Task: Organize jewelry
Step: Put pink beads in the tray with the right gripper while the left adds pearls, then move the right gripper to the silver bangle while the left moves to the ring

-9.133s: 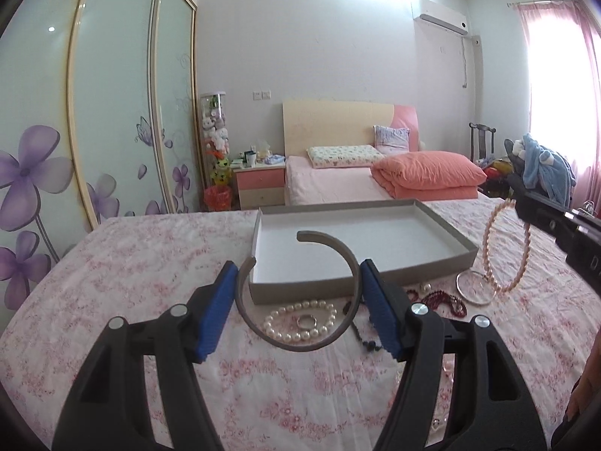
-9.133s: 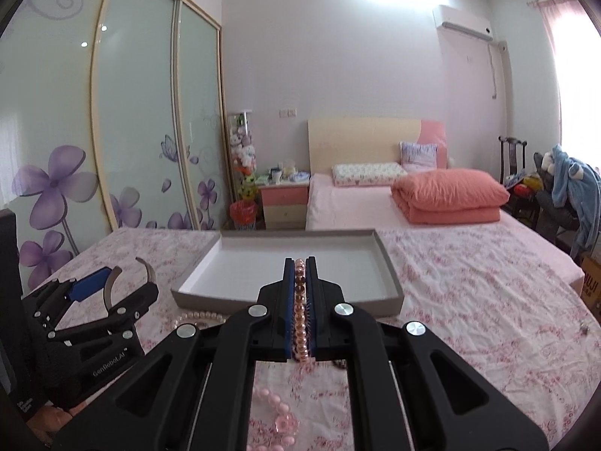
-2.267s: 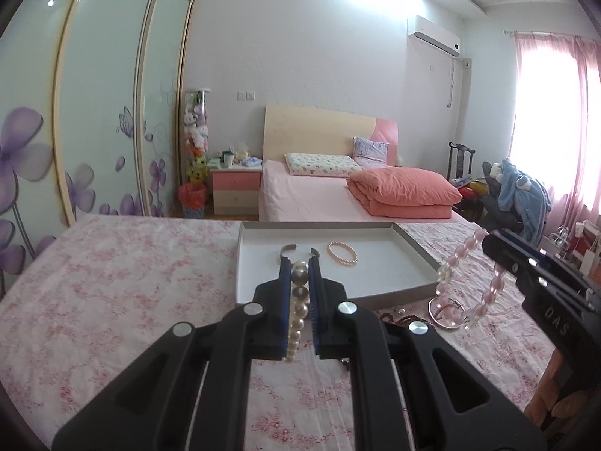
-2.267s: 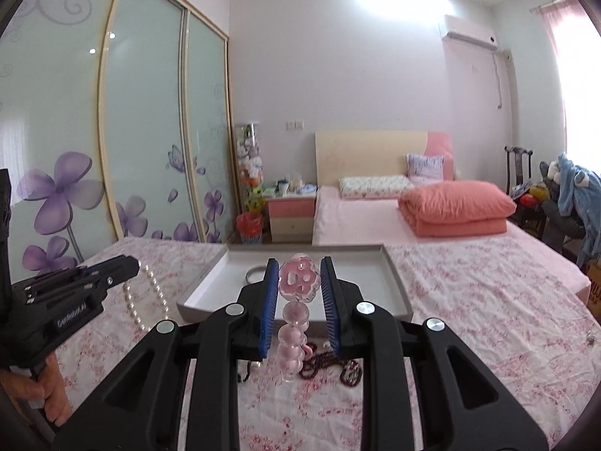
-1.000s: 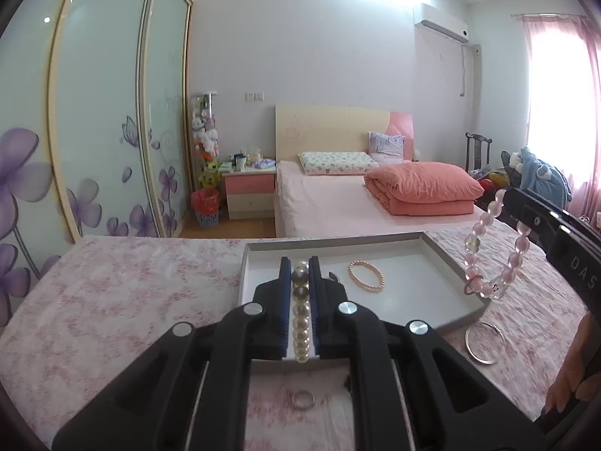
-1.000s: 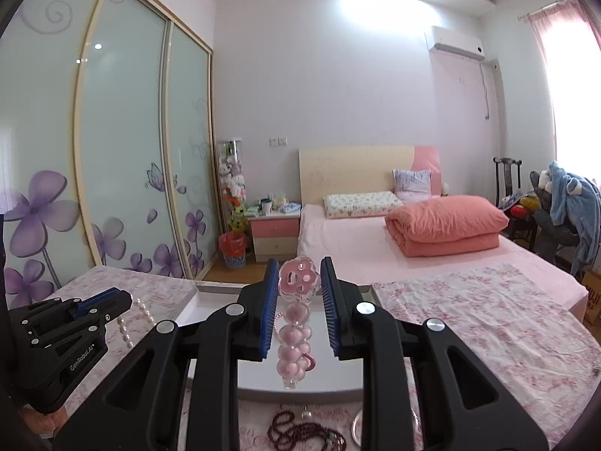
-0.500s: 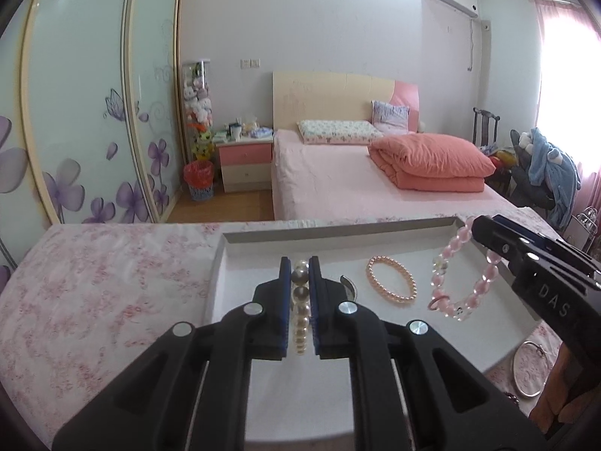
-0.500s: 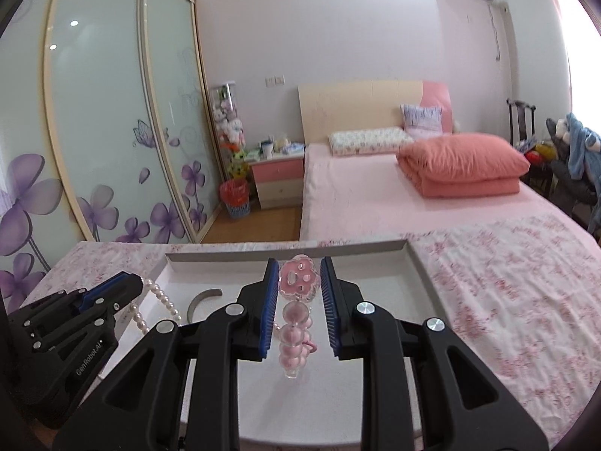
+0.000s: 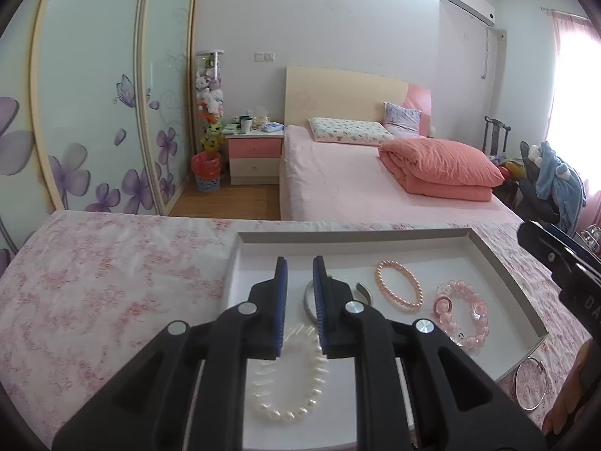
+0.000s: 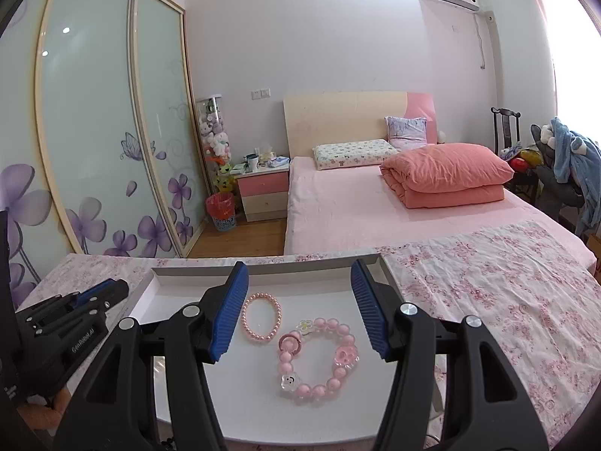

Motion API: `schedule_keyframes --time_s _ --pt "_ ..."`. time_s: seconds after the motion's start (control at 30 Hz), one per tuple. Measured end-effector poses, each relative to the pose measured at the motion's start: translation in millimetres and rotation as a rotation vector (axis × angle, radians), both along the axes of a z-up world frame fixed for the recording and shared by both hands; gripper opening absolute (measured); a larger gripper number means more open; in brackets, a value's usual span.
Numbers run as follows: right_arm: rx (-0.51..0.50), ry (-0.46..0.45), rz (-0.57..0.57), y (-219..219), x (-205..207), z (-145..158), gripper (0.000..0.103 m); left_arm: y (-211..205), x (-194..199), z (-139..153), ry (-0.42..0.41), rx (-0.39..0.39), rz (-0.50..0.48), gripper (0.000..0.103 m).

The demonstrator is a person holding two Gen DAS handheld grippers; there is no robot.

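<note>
Grippers: my left one (image 9: 299, 274) gapes slightly, empty, white pearl bracelet (image 9: 289, 376) at six o'clock; right (image 10: 299, 285) spread wide over pink bead bracelet (image 10: 319, 357) in tray (image 10: 263, 270).

Floral bedspread (image 9: 112, 282) — bearing the tray (image 9: 503, 274) and a bangle (image 9: 531, 385).

The left gripper (image 9: 299, 293) points toward 12 o'clock, its blue pads (image 9: 281, 302) slightly parted and gripping nothing. The right gripper (image 10: 299, 310) also aims at 12 o'clock, jaws spread wide and empty; it shows at 3 o'clock in the left view.
</note>
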State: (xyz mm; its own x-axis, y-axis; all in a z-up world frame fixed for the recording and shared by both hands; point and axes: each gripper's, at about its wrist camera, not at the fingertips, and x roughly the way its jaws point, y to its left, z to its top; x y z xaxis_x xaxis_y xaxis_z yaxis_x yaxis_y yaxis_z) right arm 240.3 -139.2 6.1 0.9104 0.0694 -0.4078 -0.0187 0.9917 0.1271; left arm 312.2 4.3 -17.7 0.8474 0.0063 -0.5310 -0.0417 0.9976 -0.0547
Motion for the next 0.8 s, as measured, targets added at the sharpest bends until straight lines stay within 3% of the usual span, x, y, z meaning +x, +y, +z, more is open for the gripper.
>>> schedule_keyframes --time_s 0.37,0.43,0.53,0.8 --pt "-0.012 -0.001 0.006 -7 -36 7 0.058 11 -47 14 -0.018 0.007 0.001 0.020" --pt "-0.009 0.011 0.009 -13 -45 7 0.058 15 -63 13 -0.014 0.011 -0.007 0.025" --pt "-0.016 0.048 0.006 -26 -61 1 0.058 20 -85 8 0.005 0.013 -0.021 0.031" --pt "-0.054 0.253 -0.006 -58 -87 -39 0.058 26 -125 -16 0.096 0.007 -0.060 0.044"
